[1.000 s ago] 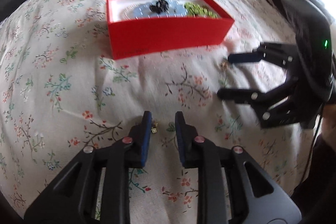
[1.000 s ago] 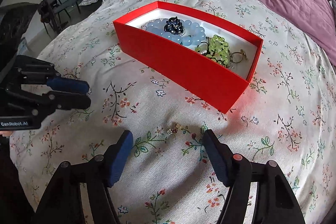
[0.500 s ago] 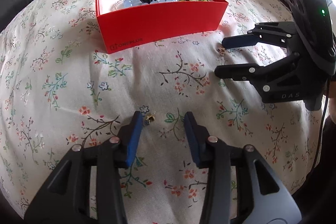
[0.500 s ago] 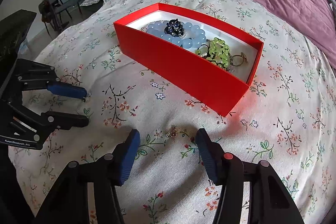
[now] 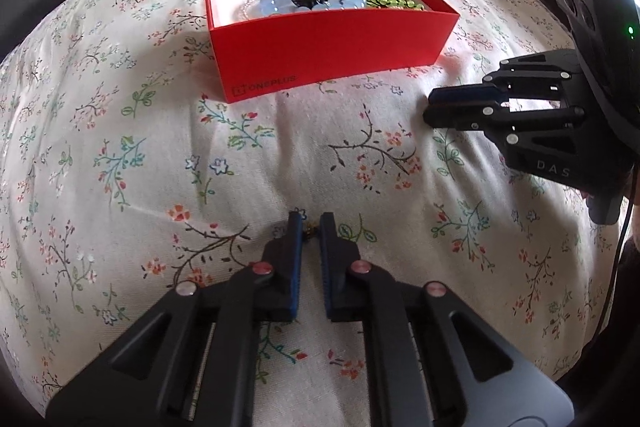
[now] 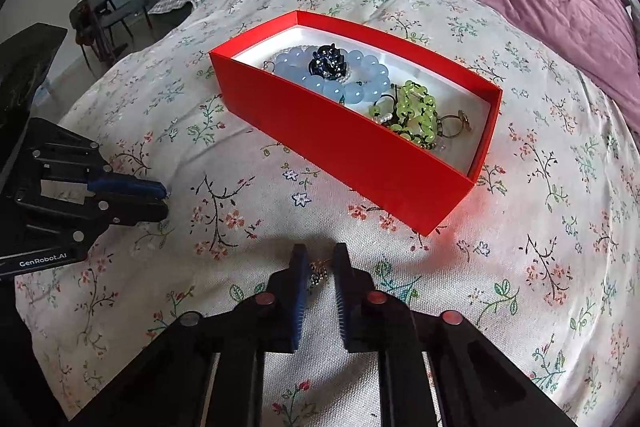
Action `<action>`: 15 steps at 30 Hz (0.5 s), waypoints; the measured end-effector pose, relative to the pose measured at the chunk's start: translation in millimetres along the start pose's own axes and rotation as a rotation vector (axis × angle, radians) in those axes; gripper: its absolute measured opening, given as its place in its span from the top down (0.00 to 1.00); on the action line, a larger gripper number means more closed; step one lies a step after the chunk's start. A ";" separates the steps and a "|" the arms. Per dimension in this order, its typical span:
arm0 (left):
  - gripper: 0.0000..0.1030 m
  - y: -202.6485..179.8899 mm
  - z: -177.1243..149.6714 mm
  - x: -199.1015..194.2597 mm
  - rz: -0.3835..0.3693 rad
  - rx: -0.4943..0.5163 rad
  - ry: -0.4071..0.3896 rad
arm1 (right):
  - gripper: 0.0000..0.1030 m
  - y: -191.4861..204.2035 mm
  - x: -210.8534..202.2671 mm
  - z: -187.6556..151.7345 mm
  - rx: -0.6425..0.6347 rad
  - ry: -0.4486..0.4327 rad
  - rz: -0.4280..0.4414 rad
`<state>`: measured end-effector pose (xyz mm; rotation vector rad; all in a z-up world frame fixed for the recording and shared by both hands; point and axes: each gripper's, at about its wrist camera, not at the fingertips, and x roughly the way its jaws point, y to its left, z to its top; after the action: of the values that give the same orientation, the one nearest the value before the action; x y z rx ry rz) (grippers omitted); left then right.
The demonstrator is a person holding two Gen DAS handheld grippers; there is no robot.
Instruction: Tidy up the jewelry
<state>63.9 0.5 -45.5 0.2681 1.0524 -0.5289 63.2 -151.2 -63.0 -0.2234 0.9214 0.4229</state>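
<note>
Mostly done, by the look of it: red box [image 6: 352, 143] sat toward the far middle of the floral bedspread [image 5: 120, 155] and already held a blue bead bracelet [image 6: 352, 83], a dark ornament [image 6: 329, 63] on top of it, a green bead bracelet [image 6: 412, 111] and a ring [image 6: 460, 119] at its right end. Two small pieces were left outside, both on the bedspread nearer than the box. Left gripper [image 5: 309, 227] had its jaws narrowed around a tiny gold earring [image 5: 310, 227], a slit showing each side; firm pinch could not be told. Right gripper [image 6: 318, 267] likewise closed in around a second small earring [image 6: 318, 269], nearly touching it, grip not confirmed. Neither piece looked lifted. Remaining, as judged: secure both, carry to box, drop in.
</note>
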 end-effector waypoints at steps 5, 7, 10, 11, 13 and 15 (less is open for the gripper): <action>0.91 6.1 5.7 -9.7 -0.004 -0.037 -0.024 | 0.90 -1.0 -6.9 6.6 0.030 -0.018 0.009; 0.91 11.0 8.2 -15.9 -0.008 -0.055 -0.040 | 0.90 -2.2 -13.0 8.8 0.037 -0.031 0.012; 0.92 18.6 15.0 -25.6 -0.009 -0.085 -0.067 | 0.90 -3.8 -25.1 13.6 0.054 -0.051 0.012; 0.92 20.7 17.5 -29.1 -0.009 -0.094 -0.078 | 0.90 -4.4 -30.0 15.5 0.057 -0.061 0.013; 0.92 22.4 23.1 -35.0 -0.009 -0.107 -0.100 | 0.90 -6.0 -40.5 21.2 0.065 -0.089 0.016; 0.92 24.5 31.6 -40.4 -0.002 -0.116 -0.124 | 0.90 -9.0 -50.5 27.8 0.076 -0.121 0.015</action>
<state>85.1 18.3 4.1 0.1299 0.9592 -0.4781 60.5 -162.2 -5.8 -0.1207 0.8192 0.4101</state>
